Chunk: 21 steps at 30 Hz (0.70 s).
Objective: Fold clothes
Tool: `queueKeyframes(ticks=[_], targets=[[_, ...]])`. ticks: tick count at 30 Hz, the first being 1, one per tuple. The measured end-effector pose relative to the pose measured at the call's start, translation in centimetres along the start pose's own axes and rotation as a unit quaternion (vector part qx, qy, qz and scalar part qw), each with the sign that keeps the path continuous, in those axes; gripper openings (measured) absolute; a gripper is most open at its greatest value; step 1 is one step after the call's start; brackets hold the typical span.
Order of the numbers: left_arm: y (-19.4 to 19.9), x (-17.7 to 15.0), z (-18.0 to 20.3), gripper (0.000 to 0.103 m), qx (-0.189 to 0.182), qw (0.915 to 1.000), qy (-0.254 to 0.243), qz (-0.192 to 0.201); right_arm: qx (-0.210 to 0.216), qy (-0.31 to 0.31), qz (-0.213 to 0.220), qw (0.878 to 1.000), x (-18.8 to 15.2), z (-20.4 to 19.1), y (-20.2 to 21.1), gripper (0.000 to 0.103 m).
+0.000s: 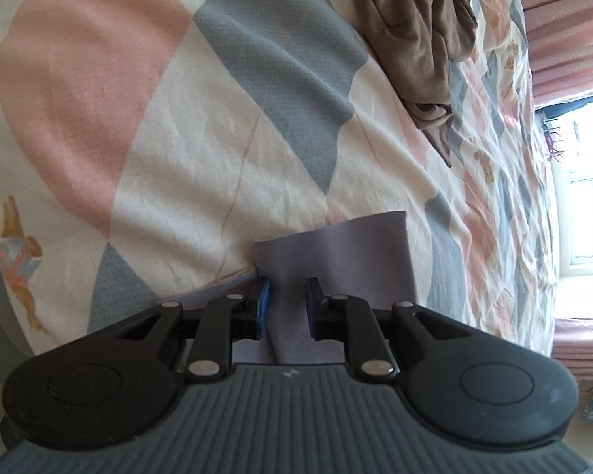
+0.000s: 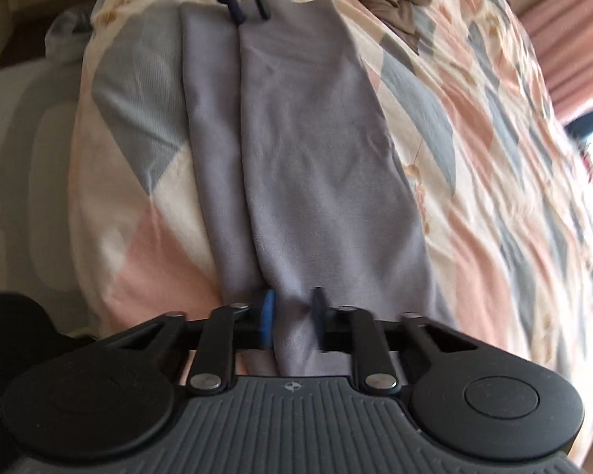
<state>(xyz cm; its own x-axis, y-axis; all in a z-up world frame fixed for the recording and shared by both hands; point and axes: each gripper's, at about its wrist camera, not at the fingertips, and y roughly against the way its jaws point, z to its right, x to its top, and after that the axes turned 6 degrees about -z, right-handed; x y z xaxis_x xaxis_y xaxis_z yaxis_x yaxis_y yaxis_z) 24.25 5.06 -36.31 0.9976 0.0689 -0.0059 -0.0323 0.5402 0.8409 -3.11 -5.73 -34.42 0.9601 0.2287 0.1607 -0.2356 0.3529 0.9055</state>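
Both grippers are engaged with a lavender-grey garment (image 2: 316, 150) that is laid lengthwise on a bed. In the right wrist view, the right gripper (image 2: 292, 324) is seen at the near end of the garment, with a bunched ridge of the fabric pinched between its blue pads (image 2: 268, 322); the jaws are pressed in on the cloth. In the left wrist view, the left gripper (image 1: 288, 308) is positioned at the opposite end, where a fold of the same garment (image 1: 336, 249) passes between its blue pads (image 1: 263, 308). A narrow gap remains between these jaws, and the cloth fills it; the fabric is gripped there. In the right wrist view, the left gripper (image 2: 249, 0) is also visible at the far end of the garment, its fingertips set down onto the cloth edge.

The garment is stretched between the two grippers, and a long crease runs down its length. It rests on a quilt (image 1: 158, 126) patterned with pink, grey-blue and cream diamonds. A crumpled brown garment (image 1: 423, 31) lies on the quilt beyond it, apart from the lavender one. Pink curtains (image 1: 565, 39) and a bright window (image 1: 589, 217) are visible past the bed edge.
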Motion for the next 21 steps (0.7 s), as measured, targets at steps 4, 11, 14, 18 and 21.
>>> queueKeyframes(ticks=[4,11,14,18,21], targets=[[2.5,0.0,0.4,0.0,-0.035,0.9986,-0.03,0.025,-0.016,-0.022,0.024,0.999,-0.4,1.0,1.1,0.0],[4.9,-1.6,-1.5,0.0,-0.026,0.9978,-0.053,0.029,0.008,-0.066,0.049,0.997,-1.5,3.0,4.0,0.0],[3.5,-1.9,-3.1,0.0,-0.02,0.9997,-0.011,0.01,0.027,-0.039,0.026,0.999,-1.0,1.9,3.0,0.0],[2.5,-2.0,-3.6,0.021,-0.023,0.9997,0.003,0.003,0.033,-0.024,0.009,0.999,-0.8,0.9,1.8,0.0],[2.0,-1.8,-3.5,0.022,-0.022,0.9997,0.006,0.008,0.028,-0.028,0.014,0.999,-0.8,0.9,1.9,0.0]])
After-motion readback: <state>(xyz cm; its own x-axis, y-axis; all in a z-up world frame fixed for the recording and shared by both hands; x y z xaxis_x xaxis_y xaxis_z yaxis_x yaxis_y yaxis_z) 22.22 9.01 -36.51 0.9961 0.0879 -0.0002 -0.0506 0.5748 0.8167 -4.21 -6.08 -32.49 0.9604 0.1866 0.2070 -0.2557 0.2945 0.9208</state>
